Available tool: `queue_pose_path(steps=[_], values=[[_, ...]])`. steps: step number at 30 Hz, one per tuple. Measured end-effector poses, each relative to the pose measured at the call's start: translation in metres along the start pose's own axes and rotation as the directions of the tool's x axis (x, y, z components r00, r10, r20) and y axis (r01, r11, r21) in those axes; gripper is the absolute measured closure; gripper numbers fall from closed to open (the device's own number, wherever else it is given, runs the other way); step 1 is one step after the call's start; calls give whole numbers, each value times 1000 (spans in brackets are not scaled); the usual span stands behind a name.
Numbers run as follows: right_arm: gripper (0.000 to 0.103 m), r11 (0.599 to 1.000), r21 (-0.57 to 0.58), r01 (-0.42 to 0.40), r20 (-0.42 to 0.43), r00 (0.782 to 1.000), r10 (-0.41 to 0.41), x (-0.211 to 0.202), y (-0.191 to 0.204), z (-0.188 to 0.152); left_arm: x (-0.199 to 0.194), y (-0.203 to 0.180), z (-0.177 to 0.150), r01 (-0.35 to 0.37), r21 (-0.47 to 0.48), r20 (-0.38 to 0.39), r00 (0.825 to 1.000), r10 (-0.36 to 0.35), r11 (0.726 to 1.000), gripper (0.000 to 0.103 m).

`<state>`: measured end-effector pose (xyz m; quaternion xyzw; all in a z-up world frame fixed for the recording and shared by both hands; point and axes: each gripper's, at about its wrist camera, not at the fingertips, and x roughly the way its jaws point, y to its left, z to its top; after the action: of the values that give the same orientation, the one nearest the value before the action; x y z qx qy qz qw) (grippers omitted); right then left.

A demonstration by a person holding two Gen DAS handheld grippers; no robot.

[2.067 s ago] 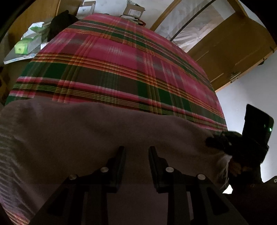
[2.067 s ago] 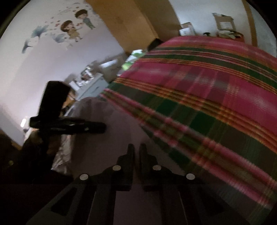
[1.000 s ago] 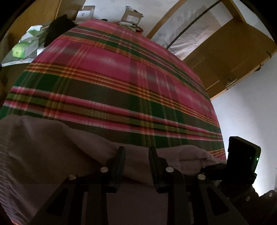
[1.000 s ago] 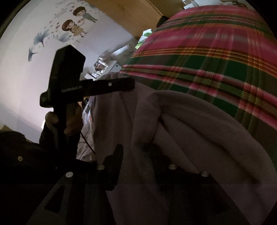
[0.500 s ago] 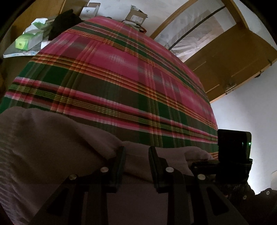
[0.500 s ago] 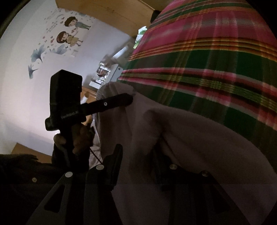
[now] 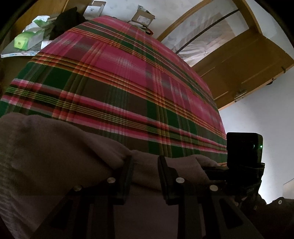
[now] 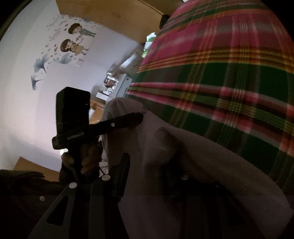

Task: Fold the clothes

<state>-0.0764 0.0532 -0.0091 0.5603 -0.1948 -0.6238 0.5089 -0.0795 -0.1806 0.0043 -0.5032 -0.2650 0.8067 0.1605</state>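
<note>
A grey garment (image 7: 55,147) lies bunched along the near edge of a bed with a pink and green plaid cover (image 7: 128,73). My left gripper (image 7: 146,165) is shut on a thick fold of it, which bulges over the left finger. The right gripper (image 7: 215,170) holds the same fold further right. In the right wrist view the garment (image 8: 202,165) fills the gap of my right gripper (image 8: 147,169) and drapes over its right finger, hiding it. These jaws are opening with the cloth still between them. The left gripper (image 8: 139,115) reaches into the cloth from the left.
Cardboard boxes (image 7: 143,17) and a green tissue box (image 7: 22,41) sit past the bed's far end. A wooden door (image 7: 238,64) stands to the right. A person's hand (image 8: 88,156) grips the left tool's handle. A wall with cartoon stickers (image 8: 73,40) lies to the left.
The garment's far edge has come back toward me and piled into a thick fold. The right gripper has rolled, shifted sideways, and its jaws have widened around the cloth. The left gripper has stayed put.
</note>
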Motion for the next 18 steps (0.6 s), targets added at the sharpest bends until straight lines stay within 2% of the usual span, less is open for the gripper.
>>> queue_pose_path(steps=[8, 13, 15, 18], values=[[65, 997, 62, -43, 13, 999, 42, 4, -7, 8, -1, 2, -1, 12, 0, 3, 1000, -12, 1000, 75], [65, 997, 70, -31, 46, 999, 28, 5, -4, 14, -1, 1, -1, 9, 6, 6, 1000, -9, 1000, 75], [65, 998, 58, -3, 107, 994, -3, -4, -2, 18, -3, 3, 0, 5, 3, 13, 1000, -5, 1000, 75], [65, 1000, 25, 18, 217, 976, -23, -23, 2, 21, -6, 5, 3, -3, -11, 28, 1000, 4, 1000, 75]])
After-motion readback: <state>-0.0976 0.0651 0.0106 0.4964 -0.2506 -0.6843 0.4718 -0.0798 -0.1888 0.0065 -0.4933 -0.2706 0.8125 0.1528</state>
